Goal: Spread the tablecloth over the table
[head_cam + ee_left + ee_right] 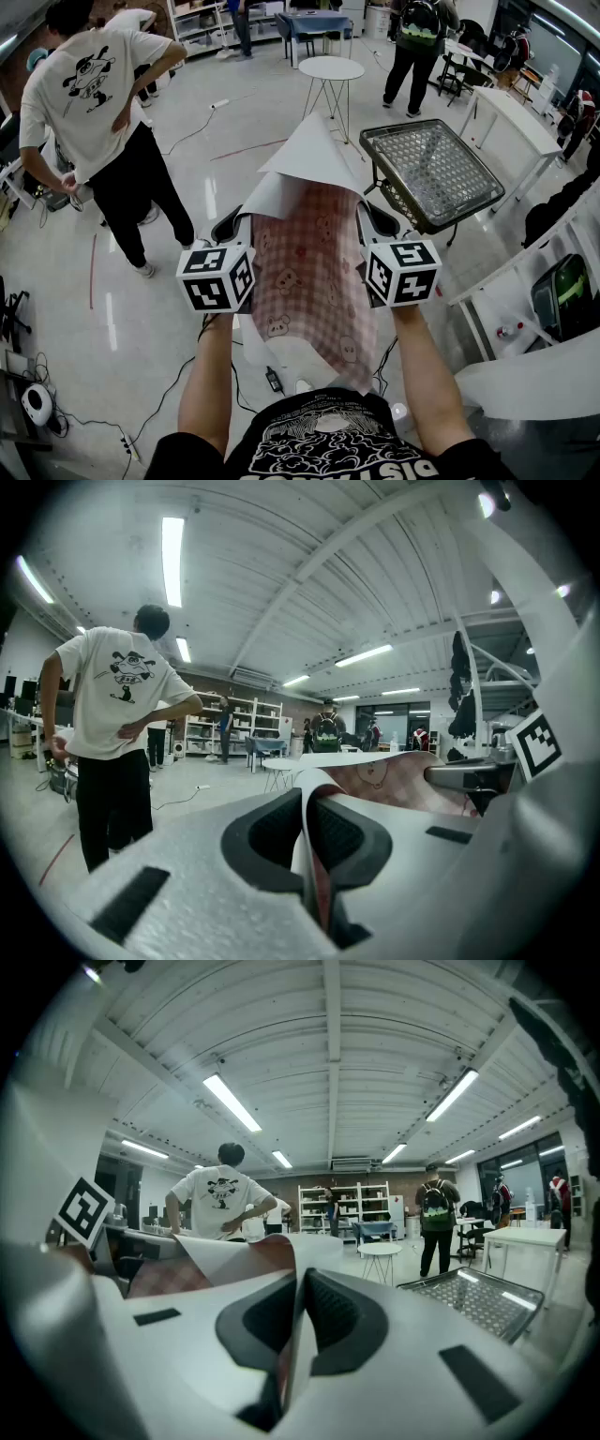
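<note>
A wide workshop with a glossy pale floor (234, 141) lies ahead of me; a person in a white printed T-shirt (94, 103) stands at far left and a small round table (331, 68) further off. To the right is the bench (433, 173), its square top a tilted metal mesh on dark folding legs, nothing on it. The tablecloth (314, 272) is off the bench, stretched in the air between my grippers: thin pink-and-white check printed with little bears, plain white on its back. Its far corner curls up to a point, showing that white side and hiding the bench's near-left leg. Its near end droops towards my black shirt, where I lose its edge. The left gripper (232, 223) has its fingers clamped on the cloth's left edge, and the right gripper (375, 217) pinches the right edge likewise. My forearms (208, 375) reach forward side by side, grippers almost level, my hands hidden under them
</note>
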{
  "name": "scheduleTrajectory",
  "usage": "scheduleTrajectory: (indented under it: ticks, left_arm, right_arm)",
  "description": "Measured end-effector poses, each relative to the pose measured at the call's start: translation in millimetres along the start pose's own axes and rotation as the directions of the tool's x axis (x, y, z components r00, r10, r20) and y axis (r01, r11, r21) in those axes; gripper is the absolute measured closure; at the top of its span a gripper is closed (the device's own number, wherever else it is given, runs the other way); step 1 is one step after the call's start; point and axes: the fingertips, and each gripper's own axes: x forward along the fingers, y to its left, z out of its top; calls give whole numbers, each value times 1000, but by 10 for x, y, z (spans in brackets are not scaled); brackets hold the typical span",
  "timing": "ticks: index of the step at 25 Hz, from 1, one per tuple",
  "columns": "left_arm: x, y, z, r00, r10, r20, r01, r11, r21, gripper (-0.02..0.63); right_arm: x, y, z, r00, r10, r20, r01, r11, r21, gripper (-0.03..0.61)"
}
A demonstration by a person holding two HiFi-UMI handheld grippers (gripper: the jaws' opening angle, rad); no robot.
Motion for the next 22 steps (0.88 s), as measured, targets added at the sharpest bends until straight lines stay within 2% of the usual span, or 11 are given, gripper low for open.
scheduleTrajectory:
  ticks: [7,13,17,22]
  left_arm:
    - [224,49,30,1000,-12,-4,12,1000,-2,606]
    - [604,4,15,999,-31,-15,31,999,-10,606]
    - [960,-4,70,999,-39,-19,39,999,-10,606]
    - [1646,-13,87,998,-49,-32,49,999,8,605]
  right_arm:
    - [150,-113,-6,1000,-18,-4,18,1000,0,572]
    - [369,-391,-49,999,-36,-13,36,999,5,571]
    - [616,-642,-29,999,-44,-12,44,999,12,572]
    - [1076,-1124,-92,998,-58,-12,58,998,34,572]
